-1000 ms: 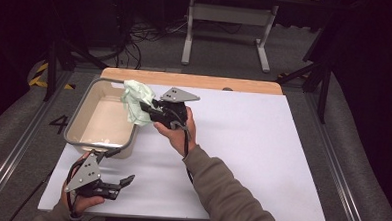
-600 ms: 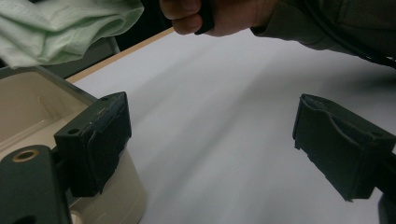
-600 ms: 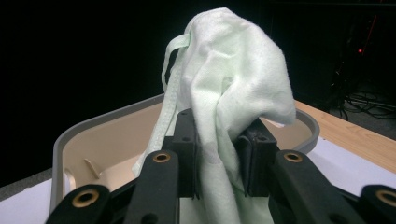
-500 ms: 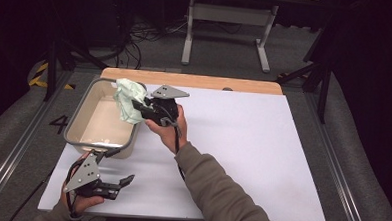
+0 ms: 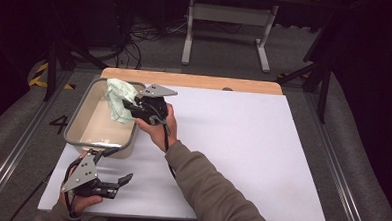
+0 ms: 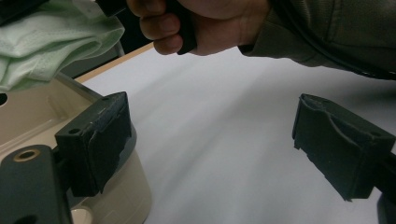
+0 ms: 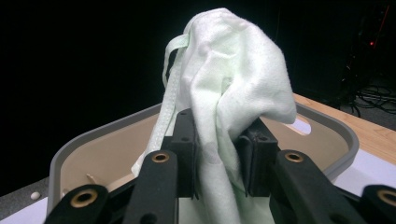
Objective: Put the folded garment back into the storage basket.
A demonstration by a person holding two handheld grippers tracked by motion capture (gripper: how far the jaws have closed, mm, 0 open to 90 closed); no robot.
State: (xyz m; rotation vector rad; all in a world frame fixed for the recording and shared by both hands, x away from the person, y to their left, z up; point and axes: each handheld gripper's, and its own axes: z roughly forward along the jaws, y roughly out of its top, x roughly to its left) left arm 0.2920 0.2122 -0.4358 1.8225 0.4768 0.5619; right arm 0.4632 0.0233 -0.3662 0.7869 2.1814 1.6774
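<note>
You held the pale green cloth [image 5: 118, 99] pinched in the right gripper [image 5: 134, 109] above the beige tub [image 5: 78, 119], its jaws closed tight on a bunched fold, as the right gripper view showed [image 7: 219, 154]. The cloth hung partly inside the tub's far end, its upper part rising over the rim and a hemmed strap [image 7: 175, 44] looping free at the top. To finish the drop well, you needed to carry the bundle farther over the basin's middle and lower it before letting go, so that no corner or strap draped over the grey rim [image 7: 327, 123]. A slow release would have served better than a flick, since the fabric looked light and apt to cling to the pads.

Your left gripper [image 5: 112, 182] rested low at the near edge of the white table sheet [image 5: 242, 142], just in front of the tub's near wall, jaws spread wide and holding nothing; its own view showed the two pads [image 6: 95, 142] well apart with the tub's corner just beside one.

The tub appeared otherwise empty, though glare on its floor [image 5: 100, 136] left room for doubt about something small or flat lying there.
</note>
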